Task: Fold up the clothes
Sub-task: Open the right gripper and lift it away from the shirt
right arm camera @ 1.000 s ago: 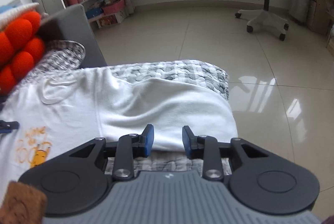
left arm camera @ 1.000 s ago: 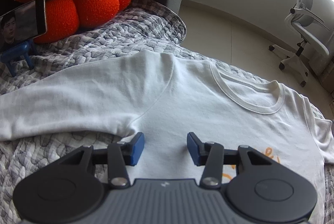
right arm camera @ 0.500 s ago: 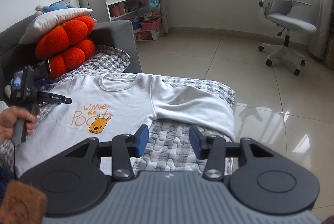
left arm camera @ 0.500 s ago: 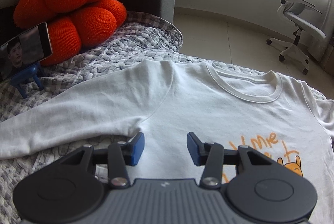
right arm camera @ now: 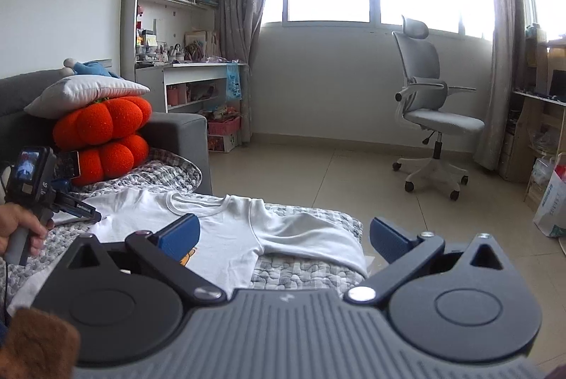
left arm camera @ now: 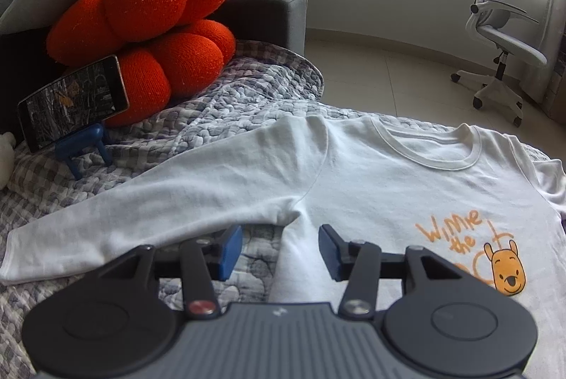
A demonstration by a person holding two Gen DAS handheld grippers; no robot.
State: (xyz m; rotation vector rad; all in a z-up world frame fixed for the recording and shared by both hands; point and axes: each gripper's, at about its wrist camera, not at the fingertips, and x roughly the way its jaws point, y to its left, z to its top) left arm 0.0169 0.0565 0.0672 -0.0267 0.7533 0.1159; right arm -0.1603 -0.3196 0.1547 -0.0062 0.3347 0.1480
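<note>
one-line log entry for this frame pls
stage: pre-fold | white T-shirt: flat on quilt, sleeves out | left gripper: open, at armpit | right gripper: open wide, raised, empty

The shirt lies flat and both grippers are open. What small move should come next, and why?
Probably lower the left gripper onto the sleeve and pinch its edge: the T-shirt is spread unfolded on the blanket, and the right gripper is raised, holding nothing.

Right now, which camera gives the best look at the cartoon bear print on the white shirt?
The left wrist view. There the bear print and its orange lettering lie unobstructed on the white shirt. In the right wrist view the print is mostly hidden behind a blue finger of the right hand-held gripper.
</note>
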